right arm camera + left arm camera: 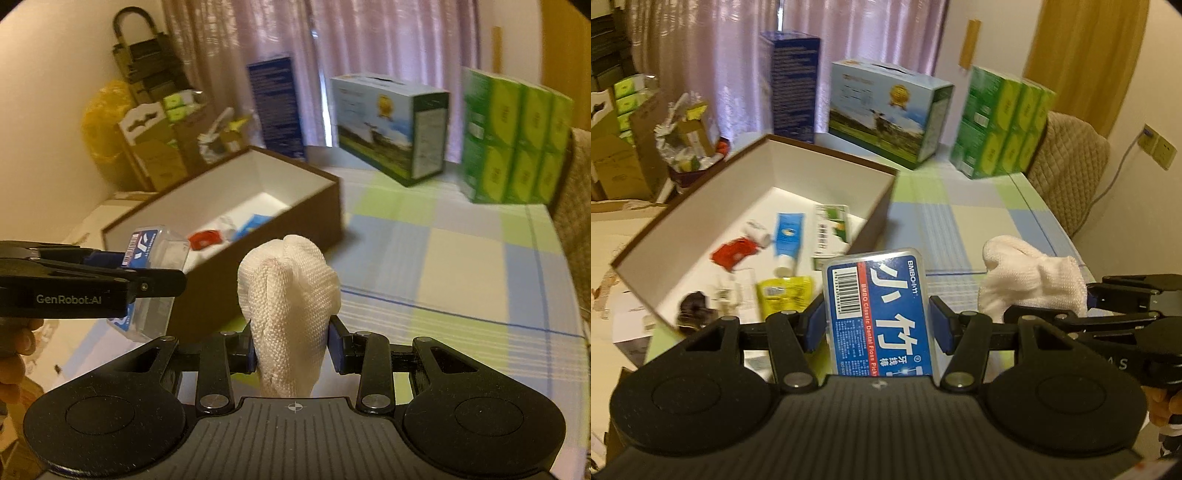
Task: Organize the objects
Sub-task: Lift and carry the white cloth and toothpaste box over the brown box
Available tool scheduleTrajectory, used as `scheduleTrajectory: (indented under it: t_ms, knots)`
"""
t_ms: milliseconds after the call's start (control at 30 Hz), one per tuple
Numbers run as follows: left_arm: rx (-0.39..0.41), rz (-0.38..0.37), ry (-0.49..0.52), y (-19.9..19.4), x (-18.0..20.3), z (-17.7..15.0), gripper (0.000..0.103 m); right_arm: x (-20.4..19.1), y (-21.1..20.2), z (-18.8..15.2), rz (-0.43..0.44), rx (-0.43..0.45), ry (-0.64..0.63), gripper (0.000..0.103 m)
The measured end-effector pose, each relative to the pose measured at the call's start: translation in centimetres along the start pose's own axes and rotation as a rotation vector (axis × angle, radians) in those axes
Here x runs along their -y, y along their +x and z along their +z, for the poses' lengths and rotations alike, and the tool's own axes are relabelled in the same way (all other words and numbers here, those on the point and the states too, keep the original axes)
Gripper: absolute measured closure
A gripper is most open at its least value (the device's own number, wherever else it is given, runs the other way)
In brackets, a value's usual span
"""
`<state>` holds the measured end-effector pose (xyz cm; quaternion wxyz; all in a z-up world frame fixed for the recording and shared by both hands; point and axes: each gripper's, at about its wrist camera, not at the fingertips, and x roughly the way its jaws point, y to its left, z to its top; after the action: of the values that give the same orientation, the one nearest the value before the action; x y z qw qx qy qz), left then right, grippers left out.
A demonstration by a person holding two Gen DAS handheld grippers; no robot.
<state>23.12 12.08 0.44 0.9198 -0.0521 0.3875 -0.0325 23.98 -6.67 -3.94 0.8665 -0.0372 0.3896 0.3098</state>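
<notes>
The open box (768, 206) stands at the left on the table (960, 206). My left claw (877, 319) grips the floss pick case (879, 310) upright, just beside the box. My right claw (291, 347) clamps the white cloth (288, 295), raised above the table.

A dark blue carton (792, 85) stands upright before the pale curtain (713, 55), a cow-printed box (886, 110) and green tissue packs (1001, 125) beside it, with cardboard boxes (155, 147) stacked near the wall
</notes>
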Motion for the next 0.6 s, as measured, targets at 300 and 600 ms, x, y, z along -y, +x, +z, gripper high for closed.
scheduleTrajectory:
  t_ms: [300, 600]
  knots:
    - [0.02, 0.047, -0.028, -1.3, -5.9, 0.8, 0.05, -4.7, 2.9, 2.4, 0.073, 0.006, -0.025, 0.07]
    - [0.02, 0.061, -0.032, -0.8, -10.1, 1.5, 0.05, -8.0, 5.6, 3.9, 0.089, -0.004, -0.034, 0.07]
